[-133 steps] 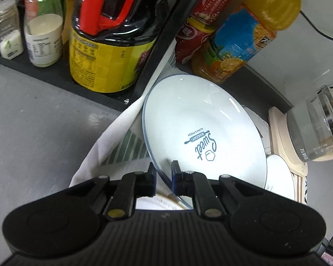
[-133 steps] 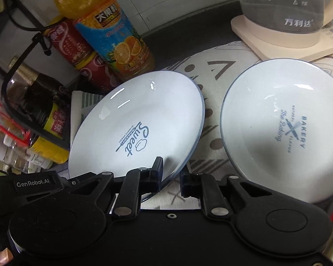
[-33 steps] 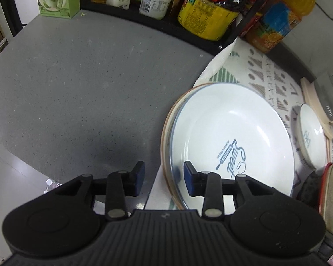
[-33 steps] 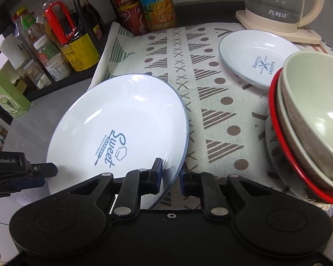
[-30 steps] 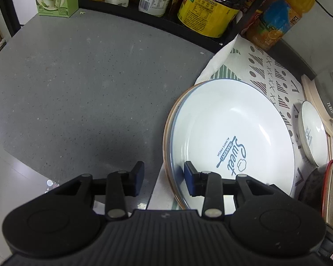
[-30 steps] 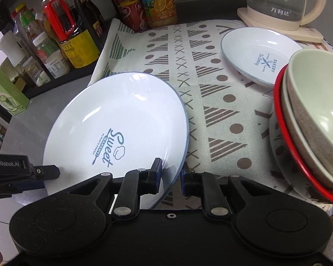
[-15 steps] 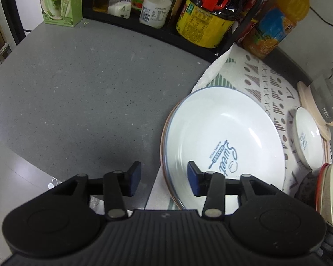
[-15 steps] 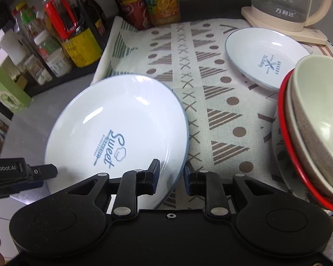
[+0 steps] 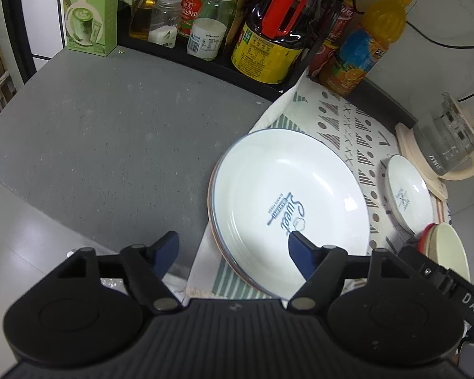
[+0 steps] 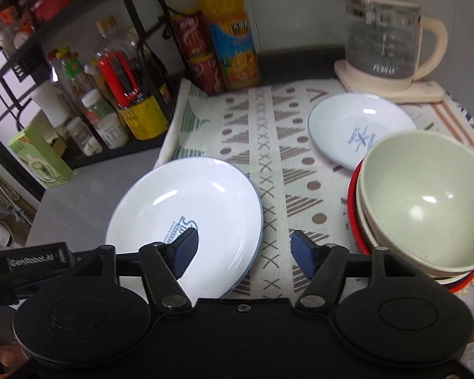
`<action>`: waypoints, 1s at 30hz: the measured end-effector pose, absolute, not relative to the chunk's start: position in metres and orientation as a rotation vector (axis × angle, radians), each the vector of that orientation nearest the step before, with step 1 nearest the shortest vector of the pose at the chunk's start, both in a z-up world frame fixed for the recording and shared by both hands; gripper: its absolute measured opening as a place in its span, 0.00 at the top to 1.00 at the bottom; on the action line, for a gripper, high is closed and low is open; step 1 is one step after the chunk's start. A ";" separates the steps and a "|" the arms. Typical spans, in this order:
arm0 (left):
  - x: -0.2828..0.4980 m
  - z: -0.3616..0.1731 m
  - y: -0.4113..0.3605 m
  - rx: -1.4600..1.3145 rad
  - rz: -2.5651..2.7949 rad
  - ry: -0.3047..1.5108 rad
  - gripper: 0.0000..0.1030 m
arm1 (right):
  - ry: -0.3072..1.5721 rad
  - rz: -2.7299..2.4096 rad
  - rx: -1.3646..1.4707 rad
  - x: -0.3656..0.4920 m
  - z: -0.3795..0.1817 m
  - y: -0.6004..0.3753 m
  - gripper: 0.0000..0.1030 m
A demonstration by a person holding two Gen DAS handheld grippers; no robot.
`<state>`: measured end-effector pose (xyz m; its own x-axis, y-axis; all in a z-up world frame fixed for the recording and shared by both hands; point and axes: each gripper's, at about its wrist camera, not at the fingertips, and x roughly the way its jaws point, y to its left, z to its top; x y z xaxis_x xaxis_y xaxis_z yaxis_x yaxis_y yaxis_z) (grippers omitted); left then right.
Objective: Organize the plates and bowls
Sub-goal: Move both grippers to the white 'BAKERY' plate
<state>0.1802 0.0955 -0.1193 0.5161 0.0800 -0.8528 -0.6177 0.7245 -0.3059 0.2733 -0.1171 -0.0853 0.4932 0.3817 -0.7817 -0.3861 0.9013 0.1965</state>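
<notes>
The large white "Sweet" plate (image 9: pixel 287 202) (image 10: pixel 189 211) lies flat on top of a brown-rimmed plate (image 9: pixel 212 221) at the left edge of the patterned cloth (image 10: pixel 268 132). My left gripper (image 9: pixel 233 246) hovers above the plate's near-left rim, jaws opening, pads off the plate. My right gripper (image 10: pixel 245 246) hangs above the plate's near-right rim, jaws also opening, nothing gripped. A small white plate (image 10: pixel 360 129) (image 9: pixel 407 195) lies at the back right. Stacked pale bowls (image 10: pixel 426 208) (image 9: pixel 445 249) sit on a red-rimmed plate (image 10: pixel 354 218) to the right.
A glass kettle (image 10: pixel 382 41) (image 9: pixel 445 145) on a cream base stands behind the small plate. Bottles, cans and a green carton (image 9: pixel 88 9) line a black rack (image 10: pixel 136 6) along the back left. Bare grey counter (image 9: pixel 110 145) spreads to the left. A hand (image 10: pixel 0 353) shows at the bottom left.
Both grippers have opened off the big plate's rim and risen. The plate now rests on the stack and looks smaller in both views.
</notes>
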 end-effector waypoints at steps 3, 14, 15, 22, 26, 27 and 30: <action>0.174 -0.114 0.092 -0.653 0.437 0.945 0.19 | 0.927 0.476 0.009 0.266 -0.076 -0.121 0.28; 0.168 -0.093 0.078 -0.642 0.353 0.908 0.16 | 0.873 0.448 0.050 0.259 -0.057 -0.140 0.05; 0.170 -0.092 0.076 -0.638 0.351 0.904 0.15 | 0.865 0.437 0.048 0.260 -0.056 -0.141 0.05; 0.197 -0.087 0.064 -0.615 0.330 0.895 0.14 | 0.848 0.401 0.078 0.271 -0.046 -0.156 0.02; 0.222 -0.088 0.054 -0.584 0.319 0.906 0.14 | 0.833 0.372 0.084 0.285 -0.042 -0.173 0.02; 0.228 -0.089 0.052 -0.593 0.310 0.910 0.14 | 0.831 0.362 0.085 0.289 -0.042 -0.178 0.02; 0.249 -0.090 0.044 -0.588 0.302 0.926 0.14 | 0.832 0.321 0.094 0.306 -0.043 -0.193 0.02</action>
